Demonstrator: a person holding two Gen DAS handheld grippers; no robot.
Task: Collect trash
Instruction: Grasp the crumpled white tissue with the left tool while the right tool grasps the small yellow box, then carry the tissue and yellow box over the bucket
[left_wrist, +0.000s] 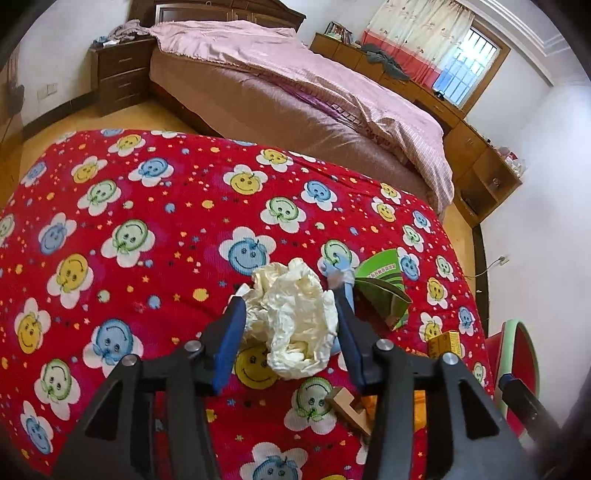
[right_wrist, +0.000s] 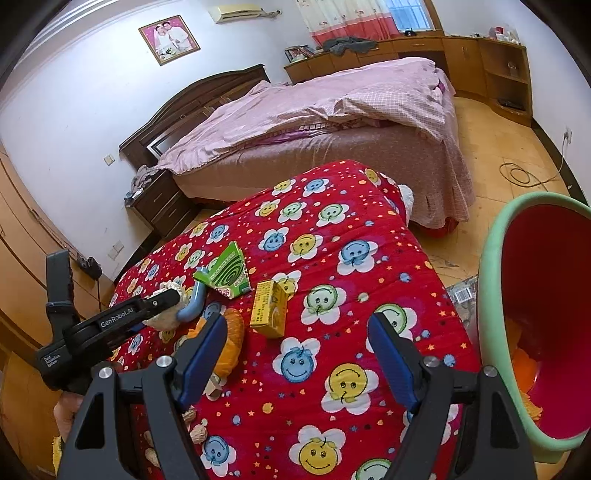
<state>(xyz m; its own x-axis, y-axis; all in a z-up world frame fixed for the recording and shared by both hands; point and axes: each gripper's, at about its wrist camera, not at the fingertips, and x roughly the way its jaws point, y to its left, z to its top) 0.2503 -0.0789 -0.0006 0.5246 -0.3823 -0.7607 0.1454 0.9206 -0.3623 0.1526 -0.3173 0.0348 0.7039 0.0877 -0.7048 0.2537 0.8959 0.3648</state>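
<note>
A table is covered by a red cloth (right_wrist: 332, 288) printed with smiling flowers, and a bed with a pink cover (right_wrist: 332, 122) is seen behind it. A red bin with a green rim (right_wrist: 491, 280) is tilted at the cloth's right edge, with orange scraps inside. On the cloth a green box (right_wrist: 227, 271) lies flattened, with a yellow box (right_wrist: 269, 308) just beside it and a light-blue curved piece (left_wrist: 338, 273) touching its left side. A crumpled cream paper wad (left_wrist: 295, 317) is found between the pads of the left gripper (left_wrist: 291, 310); the pads are set against its sides, though a firm grip cannot be told. The right gripper (right_wrist: 299, 332) is held wide open above the cloth, with nothing between its pads. Small nut shells (right_wrist: 201, 432) are scattered near the front edge.
</note>
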